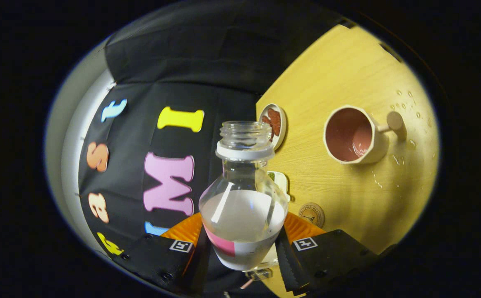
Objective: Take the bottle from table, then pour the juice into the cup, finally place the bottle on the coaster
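Tool (244, 248) pinching the bottle (242, 207) low on its body, one finger on each side. Bottle clear, no cap, open threaded neck with a white ring under it, pointing far from the fingers; roughly half full of a pale cloudy liquid. View rolled, so the counter (348, 74) stands to the right of the bottle and the black booth wall to the left. Label band on the bottle near the fingers, pink and white, no writing readable. Square black-and-white marker on each finger. Cup (350, 134) on the counter, right of the bottle neck and well apart from it, cream outside, pinkish inside, with a peg-like handle; a little liquid inside. Water drops on the counter around the cup. Round coaster (311, 214) just beside the right finger, with a stamped emblem and ring of text too small to read. Small dish (274, 124) partly behind the bottle neck, something reddish-brown inside.
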Available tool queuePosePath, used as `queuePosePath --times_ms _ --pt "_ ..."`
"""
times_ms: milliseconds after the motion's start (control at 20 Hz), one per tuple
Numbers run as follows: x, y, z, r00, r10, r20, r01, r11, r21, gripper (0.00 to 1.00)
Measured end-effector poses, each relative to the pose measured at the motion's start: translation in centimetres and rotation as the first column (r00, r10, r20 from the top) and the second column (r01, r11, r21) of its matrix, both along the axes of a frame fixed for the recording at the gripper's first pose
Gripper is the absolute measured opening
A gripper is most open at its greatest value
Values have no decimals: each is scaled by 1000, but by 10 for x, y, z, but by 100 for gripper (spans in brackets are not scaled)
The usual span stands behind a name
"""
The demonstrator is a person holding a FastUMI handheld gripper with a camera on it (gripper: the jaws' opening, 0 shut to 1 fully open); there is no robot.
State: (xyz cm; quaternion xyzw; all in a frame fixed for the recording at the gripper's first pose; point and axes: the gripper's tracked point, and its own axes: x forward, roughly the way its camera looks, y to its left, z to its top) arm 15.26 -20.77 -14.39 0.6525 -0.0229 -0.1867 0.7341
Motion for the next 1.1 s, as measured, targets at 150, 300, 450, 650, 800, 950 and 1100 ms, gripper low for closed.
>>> queuePosePath --times_ms 150,300,450,650,800,950,1100 --pt "-5 22 15 995 92 -46 -100 973 -209 73" --pt "-10 34 18 983 145 -112 -178 897 -403 73" --pt "-6 46 4 961 166 -221 -269 751 -603 72" --pt "3 50 -9 947 118 -298 -311 563 -766 72" --pt "24 51 -19 937 72 -341 -336 444 -830 72" --pt "50 57 -24 936 39 -351 -344 322 -882 72" --pt "75 63 -46 915 9 -403 -396 209 -894 73"
